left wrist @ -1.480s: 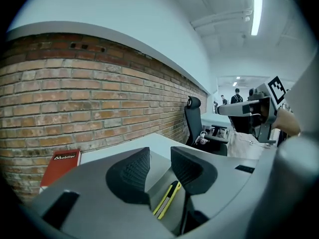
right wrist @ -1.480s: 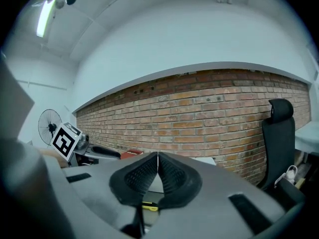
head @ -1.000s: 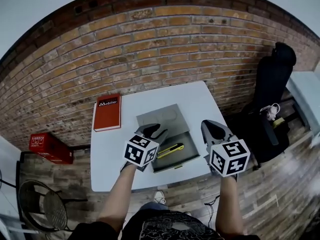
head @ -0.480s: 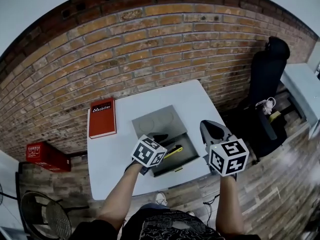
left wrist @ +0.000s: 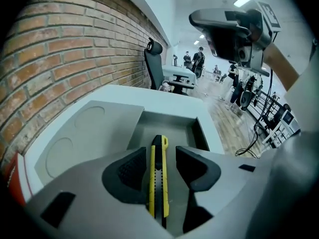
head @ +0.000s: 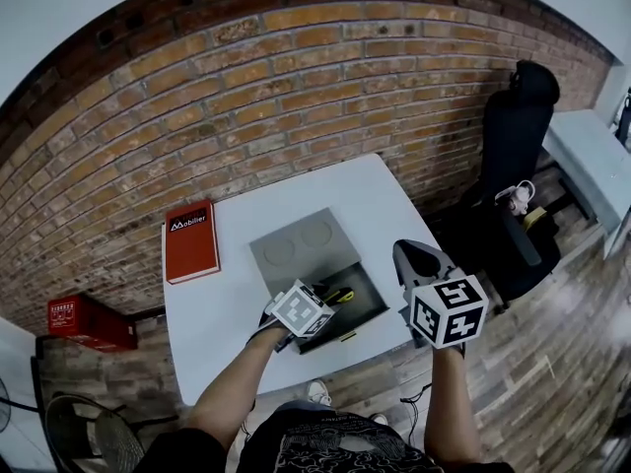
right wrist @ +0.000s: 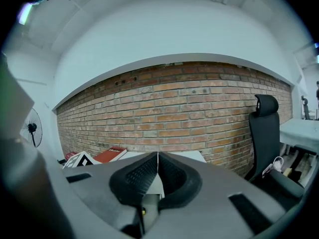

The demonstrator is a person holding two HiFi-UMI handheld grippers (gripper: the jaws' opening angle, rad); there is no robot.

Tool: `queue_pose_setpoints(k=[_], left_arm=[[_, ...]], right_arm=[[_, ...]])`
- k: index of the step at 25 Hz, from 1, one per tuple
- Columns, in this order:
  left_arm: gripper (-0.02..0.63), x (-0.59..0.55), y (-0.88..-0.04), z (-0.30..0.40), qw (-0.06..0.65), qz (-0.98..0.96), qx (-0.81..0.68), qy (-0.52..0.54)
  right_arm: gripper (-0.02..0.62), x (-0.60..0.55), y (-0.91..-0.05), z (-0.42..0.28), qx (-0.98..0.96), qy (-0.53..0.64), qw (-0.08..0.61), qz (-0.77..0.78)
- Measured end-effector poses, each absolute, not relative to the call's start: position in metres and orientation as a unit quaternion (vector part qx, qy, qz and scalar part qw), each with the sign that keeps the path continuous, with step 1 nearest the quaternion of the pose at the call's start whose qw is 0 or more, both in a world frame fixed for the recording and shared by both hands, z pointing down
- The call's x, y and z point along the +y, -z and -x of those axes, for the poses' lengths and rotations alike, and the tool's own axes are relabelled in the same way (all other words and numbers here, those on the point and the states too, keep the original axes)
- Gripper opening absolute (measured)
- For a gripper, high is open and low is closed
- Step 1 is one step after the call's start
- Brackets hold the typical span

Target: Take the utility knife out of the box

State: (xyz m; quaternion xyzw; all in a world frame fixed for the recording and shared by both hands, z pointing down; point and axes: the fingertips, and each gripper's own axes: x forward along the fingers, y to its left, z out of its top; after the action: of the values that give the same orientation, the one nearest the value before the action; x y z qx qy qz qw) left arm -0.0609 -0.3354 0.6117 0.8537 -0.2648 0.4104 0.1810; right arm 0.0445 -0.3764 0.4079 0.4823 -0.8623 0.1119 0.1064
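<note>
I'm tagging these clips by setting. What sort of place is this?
Probably an office or lab workspace: a white table stands by a bare brick wall, a black office chair beside it.

The right gripper [right wrist: 158, 164] is facing a brick wall [right wrist: 174, 111], its jaws pressing together with nothing between them. Beyond it a white table [right wrist: 193, 156] is carrying a red book [right wrist: 111, 154] (off to the left), and a black chair [right wrist: 263, 133] is standing at the right.
</note>
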Motion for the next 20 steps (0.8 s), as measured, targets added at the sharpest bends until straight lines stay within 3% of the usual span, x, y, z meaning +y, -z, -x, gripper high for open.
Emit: queue_pose_setpoints(k=[20], left_arm=[[0.200, -0.336, -0.646, 0.062, 0.172, -0.818, -0.246, -0.490]], right_arm=[[0.021, -0.378, -0.409, -0.065, -0.848, -0.113, 0.115, -0.505]])
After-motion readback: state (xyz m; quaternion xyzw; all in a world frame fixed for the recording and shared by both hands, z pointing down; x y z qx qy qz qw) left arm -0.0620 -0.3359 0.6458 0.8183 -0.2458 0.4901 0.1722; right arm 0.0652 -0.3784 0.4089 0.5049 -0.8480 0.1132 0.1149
